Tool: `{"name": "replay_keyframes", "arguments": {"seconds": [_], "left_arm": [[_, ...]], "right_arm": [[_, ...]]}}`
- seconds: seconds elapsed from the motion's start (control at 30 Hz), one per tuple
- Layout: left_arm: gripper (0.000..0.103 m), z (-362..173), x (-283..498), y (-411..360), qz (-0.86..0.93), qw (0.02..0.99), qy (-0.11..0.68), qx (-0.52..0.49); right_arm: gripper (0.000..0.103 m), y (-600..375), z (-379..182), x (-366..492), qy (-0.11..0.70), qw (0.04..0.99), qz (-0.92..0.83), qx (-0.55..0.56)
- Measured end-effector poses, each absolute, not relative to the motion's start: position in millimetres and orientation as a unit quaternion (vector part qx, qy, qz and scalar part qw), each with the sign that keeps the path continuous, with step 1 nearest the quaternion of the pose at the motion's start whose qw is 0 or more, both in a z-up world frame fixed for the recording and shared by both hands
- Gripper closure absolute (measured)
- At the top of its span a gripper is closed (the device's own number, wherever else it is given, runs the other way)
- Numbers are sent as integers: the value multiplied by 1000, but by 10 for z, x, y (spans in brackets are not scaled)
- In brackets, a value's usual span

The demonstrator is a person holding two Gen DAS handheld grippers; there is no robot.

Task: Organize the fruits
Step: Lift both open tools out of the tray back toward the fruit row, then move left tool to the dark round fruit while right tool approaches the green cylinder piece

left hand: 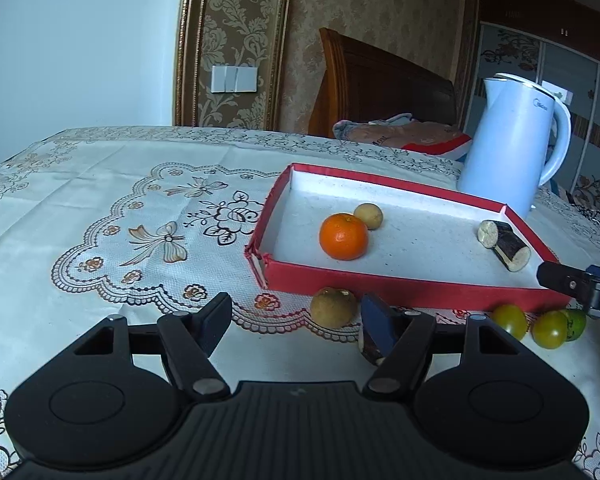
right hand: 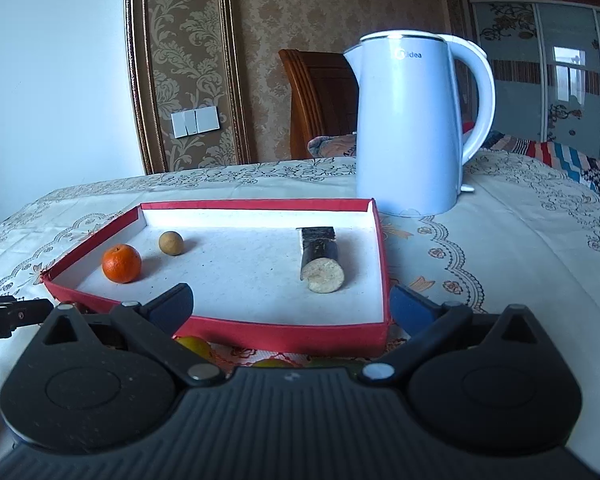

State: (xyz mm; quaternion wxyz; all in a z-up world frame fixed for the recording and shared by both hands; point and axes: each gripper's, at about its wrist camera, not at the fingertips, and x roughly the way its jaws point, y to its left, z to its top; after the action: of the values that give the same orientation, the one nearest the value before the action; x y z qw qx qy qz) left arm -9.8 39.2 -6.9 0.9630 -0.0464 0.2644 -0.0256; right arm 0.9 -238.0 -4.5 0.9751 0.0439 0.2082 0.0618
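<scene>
1. Red tray (left hand: 400, 290) on patterned tablecloth (left hand: 100, 200) = landmark.
2. Inside tray: orange (left hand: 343, 236) near left wall, small tan round fruit (left hand: 368, 216) just behind it; dark-skinned cane piece (left hand: 504, 245) by right wall.
3. In front of tray, on cloth: brown round fruit (left hand: 334, 307), 2 yellow-green fruits (left hand: 510, 321) + a greener one (left hand: 576, 324) to the right.
4. Left gripper (left hand: 296, 326) in front of tray's near-left corner, jaws apart, nothing clamped; another dark cane piece (left hand: 370, 350) lies by its right finger, contact unclear.
5. Right gripper (right hand: 290, 308) at tray's near wall, jaws wide, empty.
6. White kettle (right hand: 408, 128) behind tray's far-right corner.
</scene>
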Motion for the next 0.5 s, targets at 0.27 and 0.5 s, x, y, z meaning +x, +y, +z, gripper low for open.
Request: {"name": "replay_keyframes", "arguments": {"seconds": [0.27, 0.5], "left_arm": [[32, -88, -155, 220, -73, 960, 268, -16], [29, -138, -96, 119, -74, 956, 284, -5]], "right_arm": [[0, -2481, -52, -119, 210, 976, 33, 40], [0, -2674, -101, -167, 219, 972, 22, 82]]}}
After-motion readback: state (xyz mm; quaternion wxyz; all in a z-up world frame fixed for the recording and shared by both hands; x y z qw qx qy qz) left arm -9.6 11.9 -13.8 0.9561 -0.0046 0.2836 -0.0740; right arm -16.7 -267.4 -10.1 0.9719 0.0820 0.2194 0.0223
